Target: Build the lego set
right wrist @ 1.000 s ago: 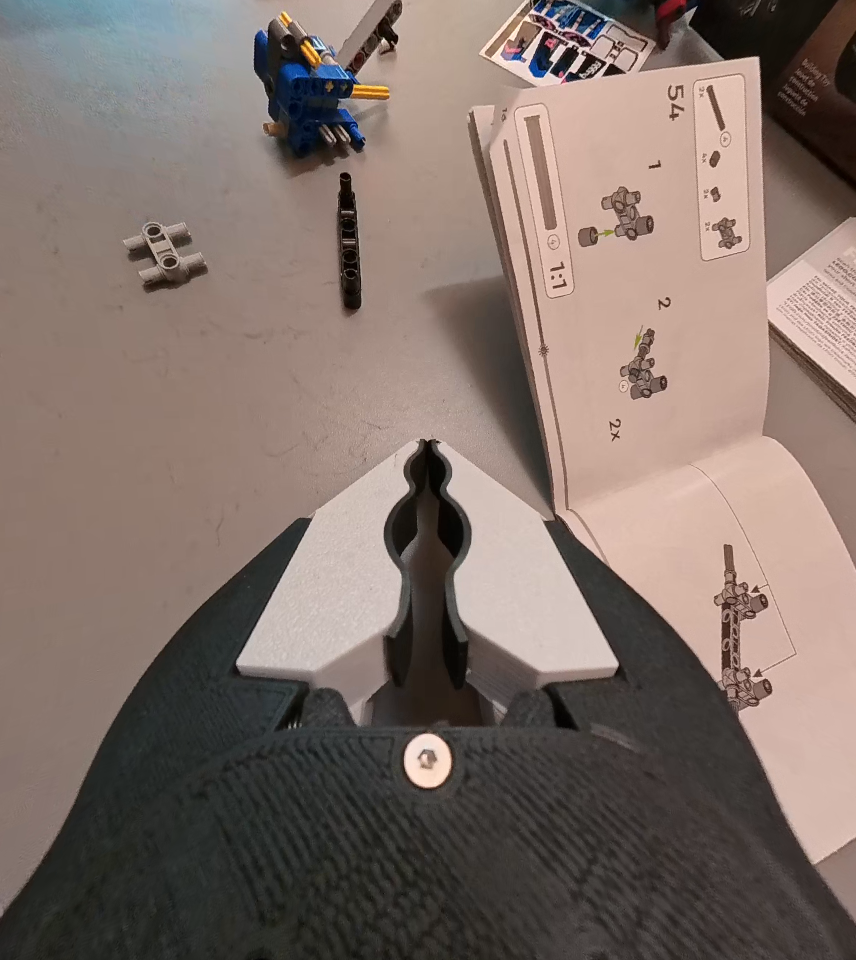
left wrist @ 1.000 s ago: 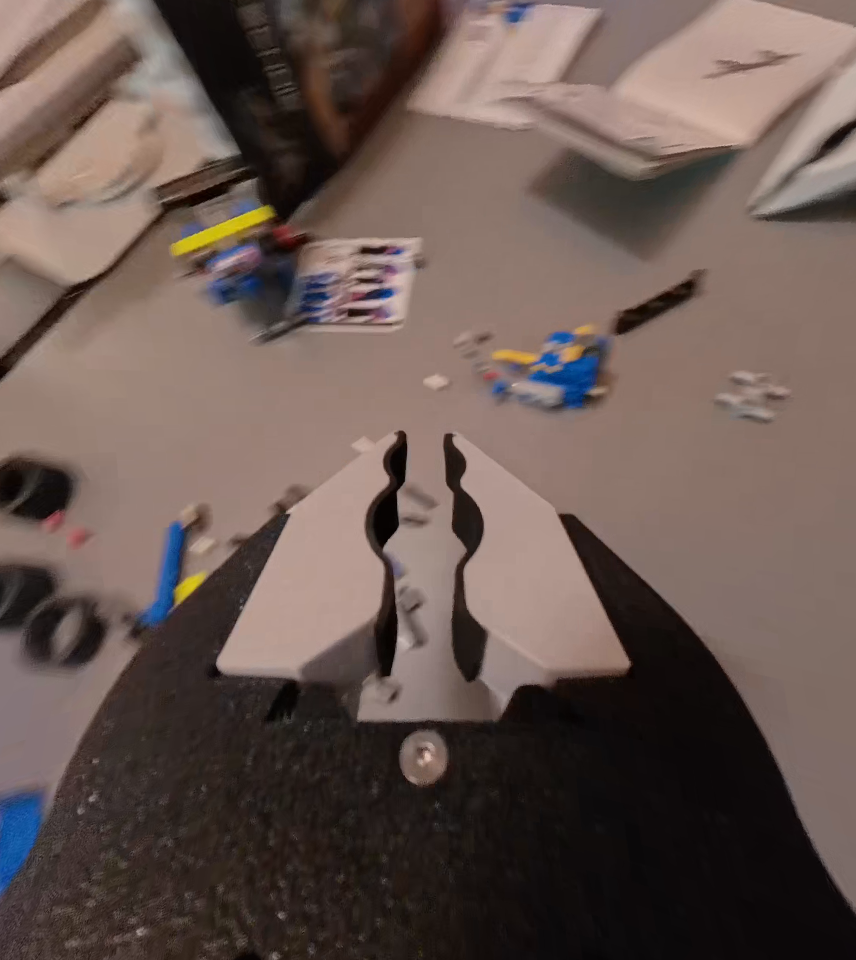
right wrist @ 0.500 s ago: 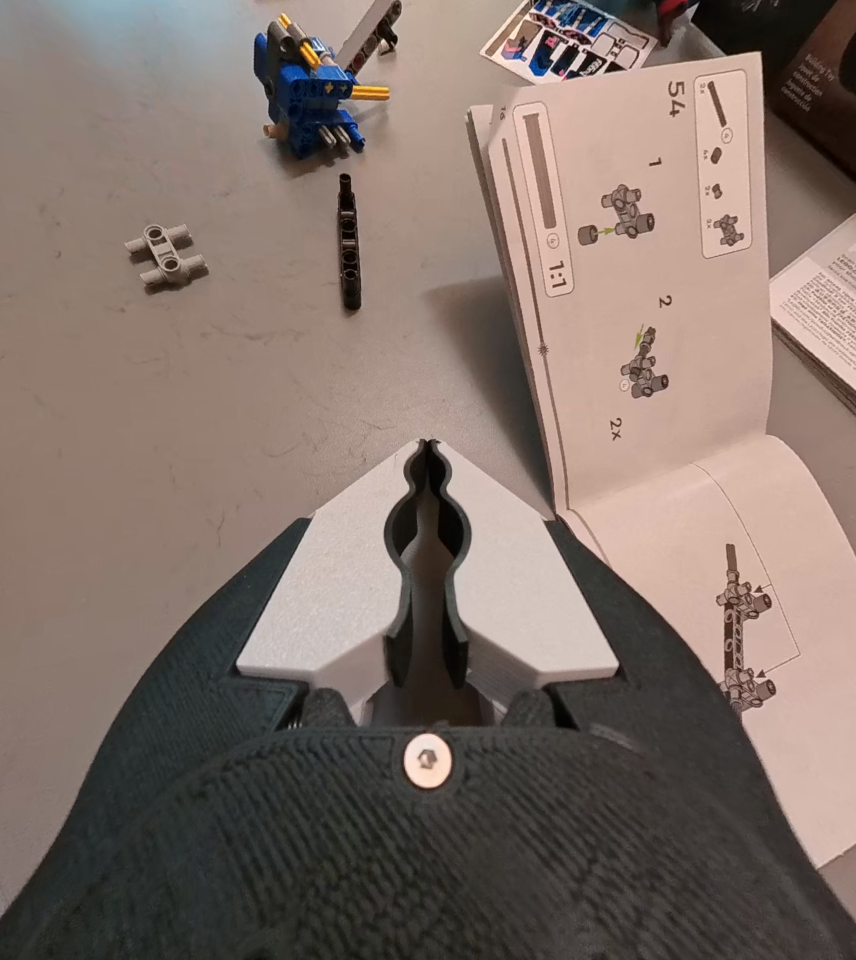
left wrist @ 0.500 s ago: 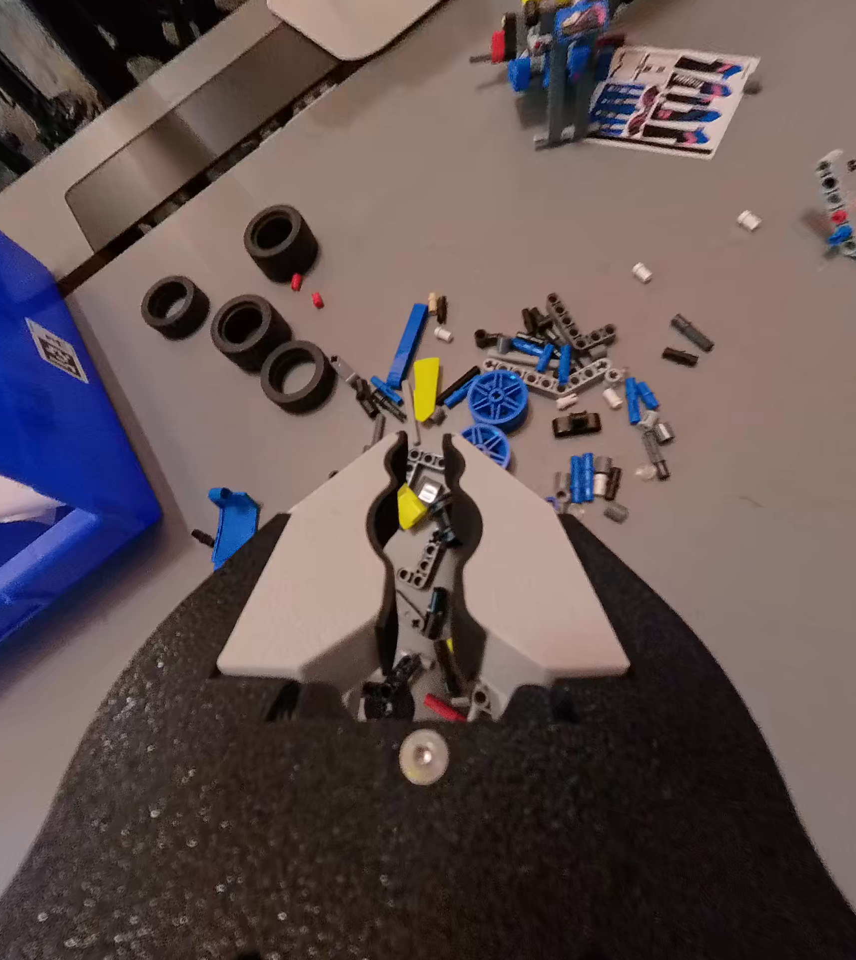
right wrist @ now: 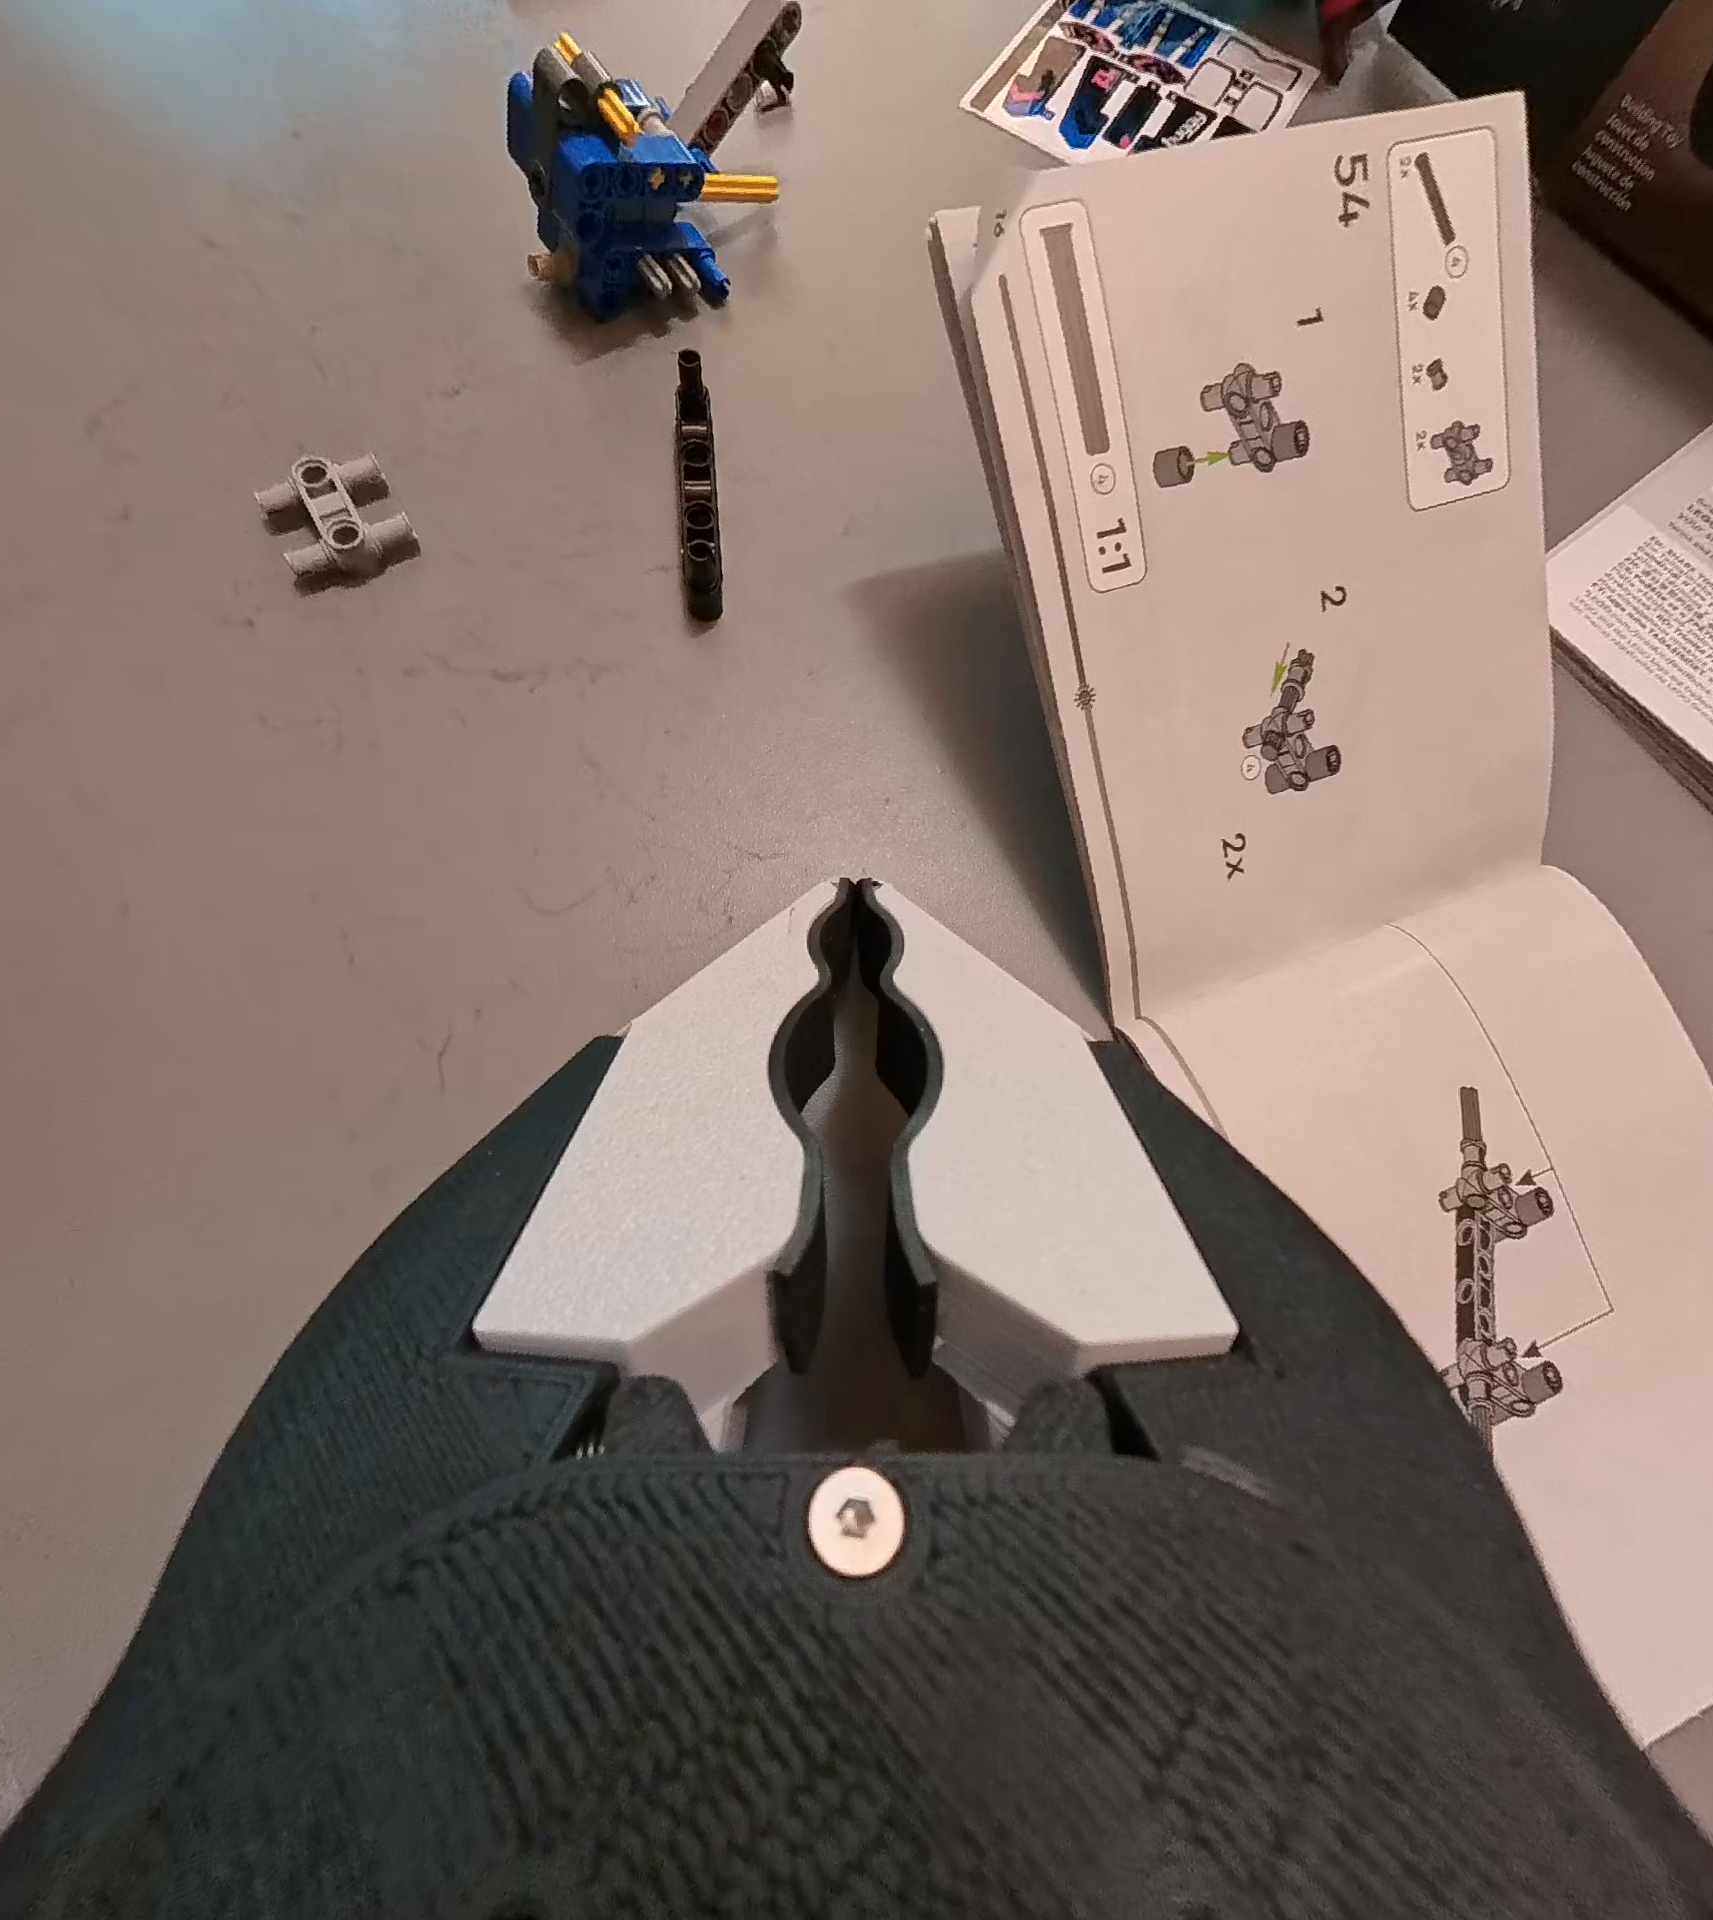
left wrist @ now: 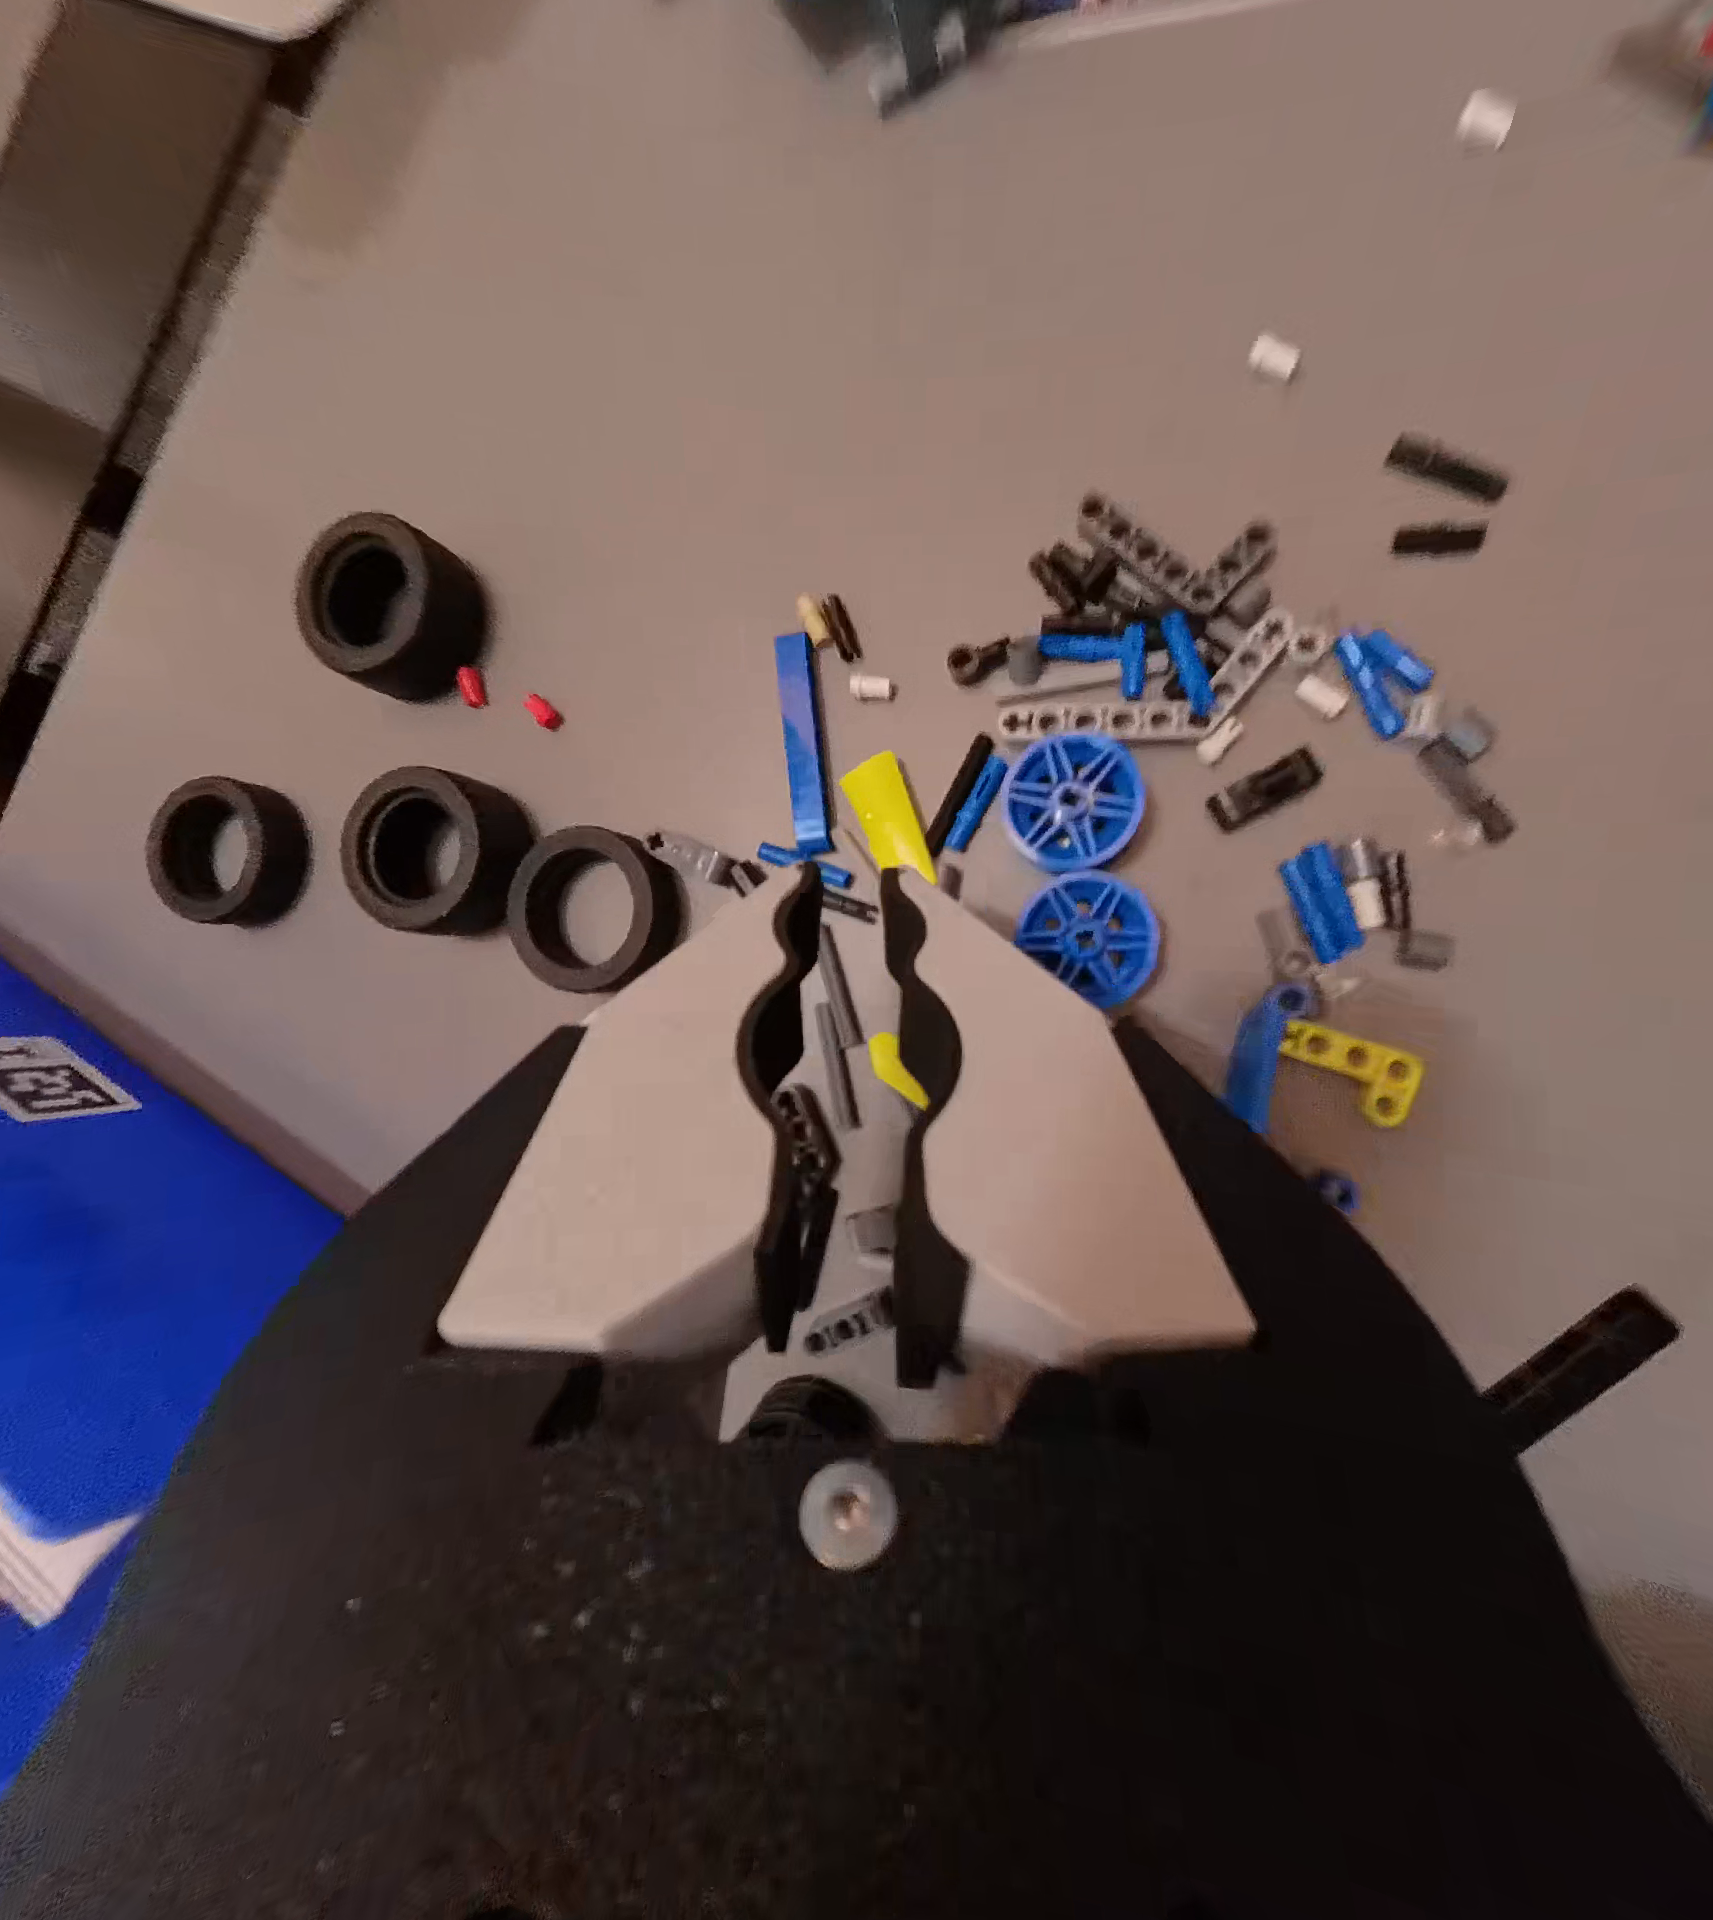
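Left wrist view: left gripper (left wrist: 850, 888) is hanging over the loose parts pile (left wrist: 1195, 707), jaws parted by a narrow gap, gripping nothing; small pins and a yellow piece are showing through the gap on the table (left wrist: 831, 312) below. Four black tyres (left wrist: 395, 603) are lying to the left, two blue wheel hubs (left wrist: 1075, 800) just right of the tips.

Right gripper (right wrist: 857, 883) is idling with tips touching, empty, near the open instruction booklet (right wrist: 1299, 520). Grey connector (right wrist: 338, 514), black beam (right wrist: 698, 488) and blue sub-assembly (right wrist: 613, 208) are lying ahead.

Risk, judged: the parts are crowding each other, so closing here is likely catching two pieces or flicking pins away. Frame is motion-blurred.

Writing: printed steps on the booklet, a tag on the blue bin (left wrist: 52, 1247); not transcribed.
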Demonstrator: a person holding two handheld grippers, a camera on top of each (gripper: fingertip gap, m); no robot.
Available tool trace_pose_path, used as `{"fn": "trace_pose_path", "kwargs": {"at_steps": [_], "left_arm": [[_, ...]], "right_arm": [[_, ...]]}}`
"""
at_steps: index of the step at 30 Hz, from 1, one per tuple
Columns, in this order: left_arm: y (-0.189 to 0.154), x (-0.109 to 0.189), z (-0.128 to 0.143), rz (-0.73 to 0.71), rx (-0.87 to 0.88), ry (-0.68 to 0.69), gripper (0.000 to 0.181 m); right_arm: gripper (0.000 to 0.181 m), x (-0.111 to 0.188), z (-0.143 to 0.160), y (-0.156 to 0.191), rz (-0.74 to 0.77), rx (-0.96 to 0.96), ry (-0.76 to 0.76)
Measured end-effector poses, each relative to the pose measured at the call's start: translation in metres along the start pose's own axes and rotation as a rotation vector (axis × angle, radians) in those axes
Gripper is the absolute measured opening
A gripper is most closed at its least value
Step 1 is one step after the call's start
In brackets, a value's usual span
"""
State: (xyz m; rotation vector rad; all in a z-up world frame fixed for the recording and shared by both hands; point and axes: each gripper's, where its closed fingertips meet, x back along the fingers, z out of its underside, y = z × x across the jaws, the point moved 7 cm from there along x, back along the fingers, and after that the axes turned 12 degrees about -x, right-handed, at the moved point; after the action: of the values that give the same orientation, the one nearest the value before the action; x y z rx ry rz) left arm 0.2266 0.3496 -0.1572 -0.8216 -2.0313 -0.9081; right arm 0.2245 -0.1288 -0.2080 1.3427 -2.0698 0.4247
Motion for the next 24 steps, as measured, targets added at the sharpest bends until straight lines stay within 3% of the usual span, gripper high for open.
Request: {"fn": "trace_pose_path", "kwargs": {"at_steps": [1,6,12,19,24], "left_arm": [[0.001,-0.003,0.002,0.018,-0.021,0.028,0.009],[0.005,-0.008,0.019,0.076,0.125,0.119,0.007],[0.009,-0.013,0.039,0.032,0.222,0.197,0.013],[0.005,-0.025,0.036,0.099,0.323,0.230,0.017],[0.001,-0.025,0.034,0.096,0.340,0.247,0.006]], "right_arm": [[0.000,0.000,0.000,0.000,-0.002,-0.003,0.000],[0.000,0.000,0.000,-0.001,-0.015,-0.019,0.003],[0.000,0.000,0.000,-0.002,-0.027,-0.033,0.005],[0.000,0.000,-0.001,-0.002,-0.036,-0.035,0.007],[0.000,0.000,-0.001,-0.002,-0.033,-0.031,0.006]]}}
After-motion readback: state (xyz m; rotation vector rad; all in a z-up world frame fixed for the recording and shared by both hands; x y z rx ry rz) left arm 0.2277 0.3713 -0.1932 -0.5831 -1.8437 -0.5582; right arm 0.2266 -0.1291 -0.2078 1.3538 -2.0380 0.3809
